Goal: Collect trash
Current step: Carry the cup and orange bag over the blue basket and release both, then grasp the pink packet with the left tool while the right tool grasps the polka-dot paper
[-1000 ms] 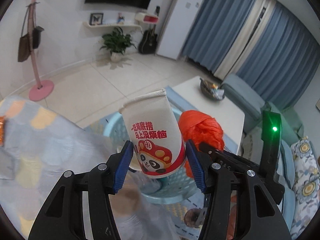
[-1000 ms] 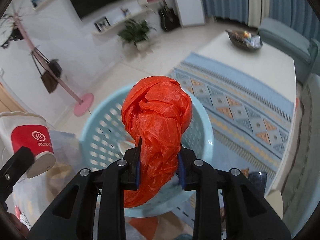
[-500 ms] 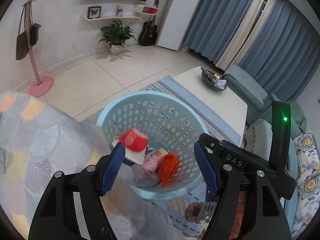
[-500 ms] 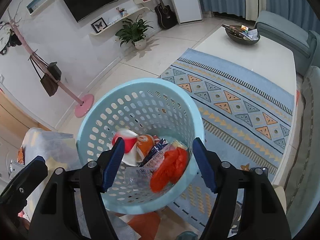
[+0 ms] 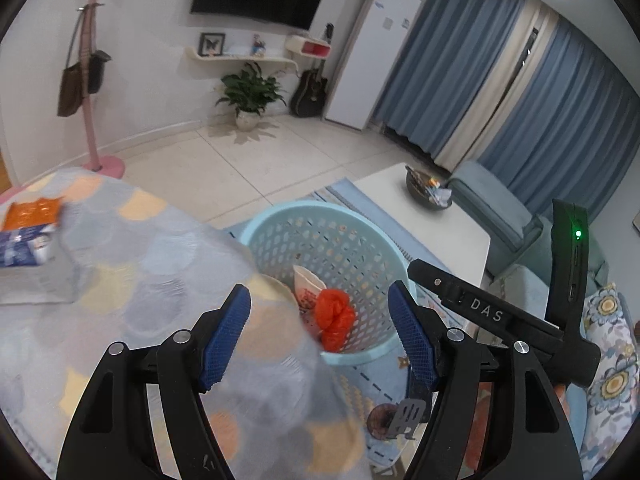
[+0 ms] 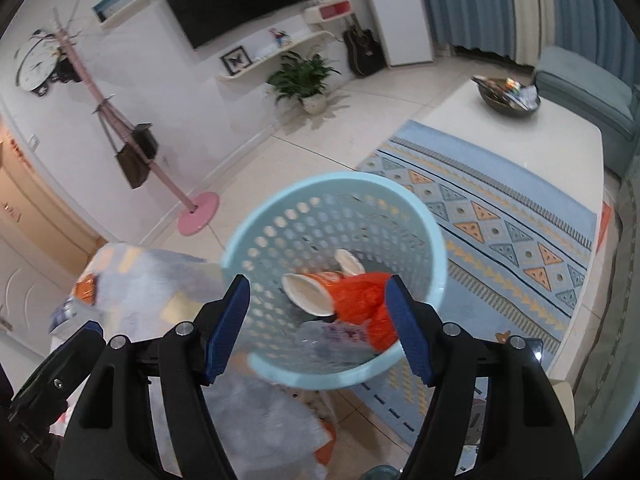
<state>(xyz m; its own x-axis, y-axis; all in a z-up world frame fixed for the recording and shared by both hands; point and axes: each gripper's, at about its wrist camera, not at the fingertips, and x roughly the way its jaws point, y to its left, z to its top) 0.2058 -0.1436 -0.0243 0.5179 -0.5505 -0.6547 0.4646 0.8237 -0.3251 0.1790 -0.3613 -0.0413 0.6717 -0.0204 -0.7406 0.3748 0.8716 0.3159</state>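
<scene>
Right wrist — orange bag below claw

The left hand-held gripper is seen at the bottom of the frame, its blue-padded jaws spread wide with nothing between them. Beyond the jaws, at centre, a pale blue perforated basket is seen on the patterned rug. Inside it an orange plastic bag is lodged beside a paper cup. The left half of the frame is filled by a tabletop under a scallop-patterned cloth, on which an orange and blue packet lies at the far left edge. The right hand-held gripper is visible at lower right, with a green light lit.
</scene>
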